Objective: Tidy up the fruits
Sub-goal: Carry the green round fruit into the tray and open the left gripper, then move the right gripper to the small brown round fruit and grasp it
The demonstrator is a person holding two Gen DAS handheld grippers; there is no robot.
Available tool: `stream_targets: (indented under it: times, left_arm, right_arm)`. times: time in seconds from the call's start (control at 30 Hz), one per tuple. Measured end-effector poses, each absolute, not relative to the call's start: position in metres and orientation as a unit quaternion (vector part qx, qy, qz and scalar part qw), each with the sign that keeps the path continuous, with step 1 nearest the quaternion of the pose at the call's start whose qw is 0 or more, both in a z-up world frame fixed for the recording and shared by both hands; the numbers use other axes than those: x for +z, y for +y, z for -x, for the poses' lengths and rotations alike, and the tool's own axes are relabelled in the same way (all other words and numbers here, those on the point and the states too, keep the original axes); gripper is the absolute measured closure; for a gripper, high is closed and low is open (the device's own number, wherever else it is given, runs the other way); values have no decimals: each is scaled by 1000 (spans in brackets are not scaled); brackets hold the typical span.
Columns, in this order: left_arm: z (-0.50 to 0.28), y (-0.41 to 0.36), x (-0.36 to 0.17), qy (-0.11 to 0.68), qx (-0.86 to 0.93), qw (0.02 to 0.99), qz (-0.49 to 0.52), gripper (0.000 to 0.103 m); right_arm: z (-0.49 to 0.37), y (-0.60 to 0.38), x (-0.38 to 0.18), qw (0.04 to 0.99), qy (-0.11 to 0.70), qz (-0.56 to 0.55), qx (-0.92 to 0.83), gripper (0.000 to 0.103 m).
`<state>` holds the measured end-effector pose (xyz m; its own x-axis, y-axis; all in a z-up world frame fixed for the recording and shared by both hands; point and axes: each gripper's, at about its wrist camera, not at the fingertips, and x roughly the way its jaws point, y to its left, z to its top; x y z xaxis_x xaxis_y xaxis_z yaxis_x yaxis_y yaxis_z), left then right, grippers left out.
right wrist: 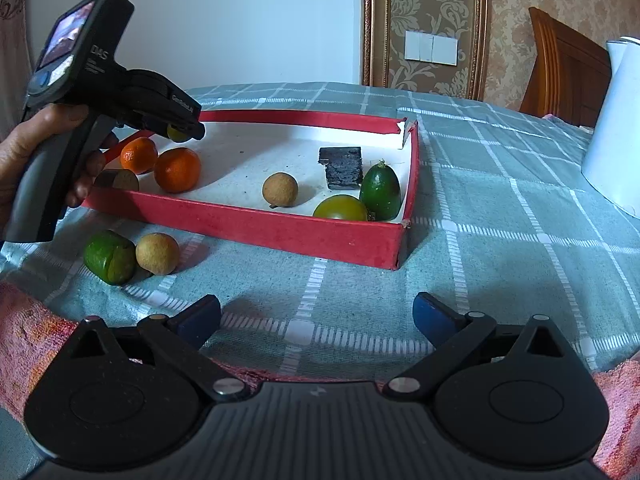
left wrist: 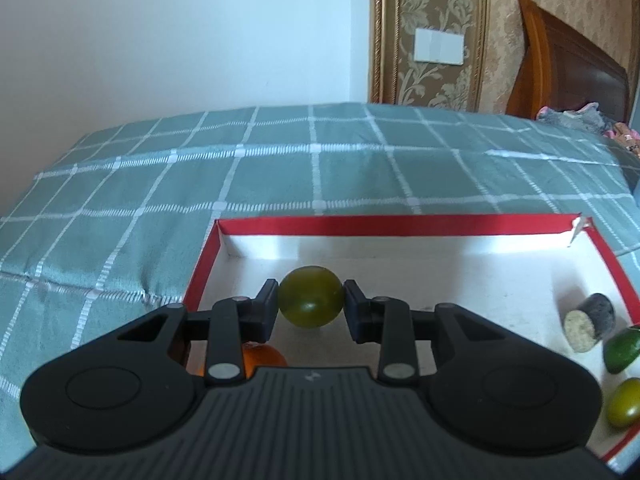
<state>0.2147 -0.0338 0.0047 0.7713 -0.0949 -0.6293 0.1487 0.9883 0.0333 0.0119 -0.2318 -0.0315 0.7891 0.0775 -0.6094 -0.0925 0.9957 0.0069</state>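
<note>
My left gripper (left wrist: 311,303) is shut on an olive-green round fruit (left wrist: 311,298) and holds it above the floor of the red-walled tray (left wrist: 360,225). In the right wrist view the left gripper (right wrist: 182,130) hangs over the tray's far left part, the fruit (right wrist: 175,134) just showing under it. The tray (right wrist: 248,224) holds two oranges (right wrist: 177,170), a tan round fruit (right wrist: 280,190), a green-yellow tomato (right wrist: 340,208) and a dark green fruit (right wrist: 380,186). My right gripper (right wrist: 316,318) is open and empty, low over the cloth in front of the tray.
A green fruit (right wrist: 110,257) and a tan round fruit (right wrist: 157,253) lie on the checked cloth left of the tray's front wall. A black block (right wrist: 342,167) and a cork-like piece (right wrist: 118,179) sit in the tray. A white kettle (right wrist: 616,128) stands at the right.
</note>
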Motion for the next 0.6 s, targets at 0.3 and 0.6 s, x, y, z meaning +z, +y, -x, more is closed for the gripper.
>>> stream_targets:
  times: [0.3,0.6]
  left_arm:
    - [-209,-30,4,321,-39,945,-54,34]
    - [-168,-11,21,287,-36,957,-26,26]
  right_arm:
    - [-13,-232,-32,946,322,12,45,0]
    - [-13,-232,-32,946,322,12,45,0]
